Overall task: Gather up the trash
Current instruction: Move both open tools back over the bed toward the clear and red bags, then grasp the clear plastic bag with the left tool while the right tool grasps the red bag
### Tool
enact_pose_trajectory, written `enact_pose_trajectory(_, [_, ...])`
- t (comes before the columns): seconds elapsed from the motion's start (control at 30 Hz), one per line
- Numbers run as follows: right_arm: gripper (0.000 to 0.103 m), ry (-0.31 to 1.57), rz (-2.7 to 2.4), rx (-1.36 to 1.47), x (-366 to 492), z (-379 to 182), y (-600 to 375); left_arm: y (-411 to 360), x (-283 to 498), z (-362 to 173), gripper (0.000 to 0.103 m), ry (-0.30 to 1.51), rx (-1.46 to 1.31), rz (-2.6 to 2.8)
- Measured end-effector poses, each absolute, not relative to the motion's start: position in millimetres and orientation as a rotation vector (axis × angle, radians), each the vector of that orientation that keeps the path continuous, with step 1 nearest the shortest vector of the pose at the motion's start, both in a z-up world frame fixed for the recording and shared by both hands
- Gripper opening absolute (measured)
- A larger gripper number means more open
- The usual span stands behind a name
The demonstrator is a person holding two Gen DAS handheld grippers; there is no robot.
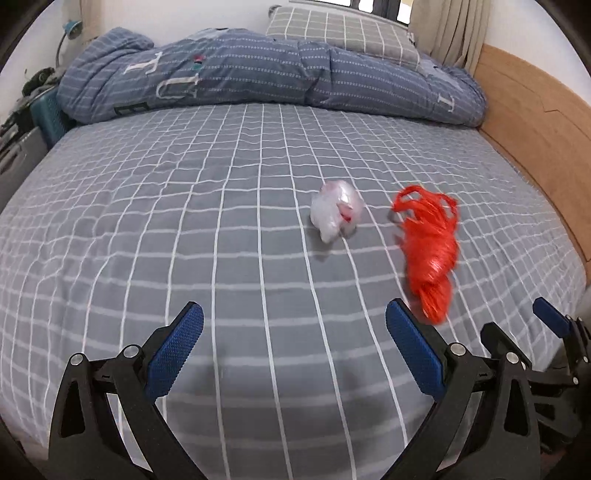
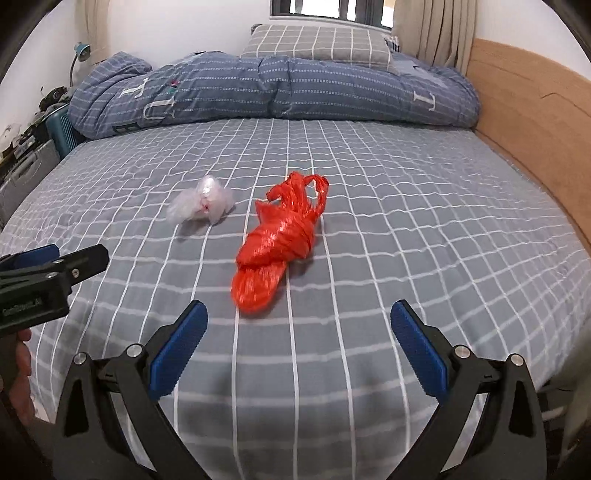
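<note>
A knotted red plastic bag [image 1: 430, 254] [image 2: 277, 245] and a crumpled clear plastic bag [image 1: 336, 210] [image 2: 201, 205] lie side by side on the grey checked bed sheet [image 1: 184, 221] [image 2: 424, 240]. My left gripper [image 1: 293, 332] is open and empty, above the sheet short of both bags. My right gripper [image 2: 297, 332] is open and empty, just short of the red bag. The right gripper also shows at the right edge of the left wrist view [image 1: 554, 325], and the left gripper at the left edge of the right wrist view [image 2: 55, 266].
A folded blue quilt [image 1: 258, 77] [image 2: 277, 88] and a grey checked pillow [image 1: 343, 29] [image 2: 317, 40] lie at the head of the bed. A wooden panel [image 1: 535, 110] [image 2: 535, 110] runs along the right side. Boxes and clutter [image 1: 26, 118] stand left of the bed.
</note>
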State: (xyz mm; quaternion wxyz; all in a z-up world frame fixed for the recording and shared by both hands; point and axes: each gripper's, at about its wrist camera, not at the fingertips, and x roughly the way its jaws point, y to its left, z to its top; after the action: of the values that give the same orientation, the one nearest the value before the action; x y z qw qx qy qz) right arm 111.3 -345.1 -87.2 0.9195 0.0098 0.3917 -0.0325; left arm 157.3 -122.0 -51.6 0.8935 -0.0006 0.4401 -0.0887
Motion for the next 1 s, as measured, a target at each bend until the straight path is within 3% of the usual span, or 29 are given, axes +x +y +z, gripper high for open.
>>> enact_pose_trajectory(0.33, [0.096,0.797,-0.060,0.052,176,-96,-356,-140,249,-74,0.097,0.922,-0.007,-0.229])
enact_pose_trajectory(0.67, [0.095,0.856,-0.038,0.108,197,-118,-368,-177,289,-102,0.097,0.948,0.049,-0.277])
enact_pose_trajectory(0.9, [0.080,0.880,0.005,0.110,203,-125,-359,-186,298,-112,0.094,0.955,0.062,-0.277])
enact_pose_trajectory(1.0, [0.075,0.876,0.015,0.113,203,-127,-356,-188,301,-120,0.084,0.984,0.070,-0.281])
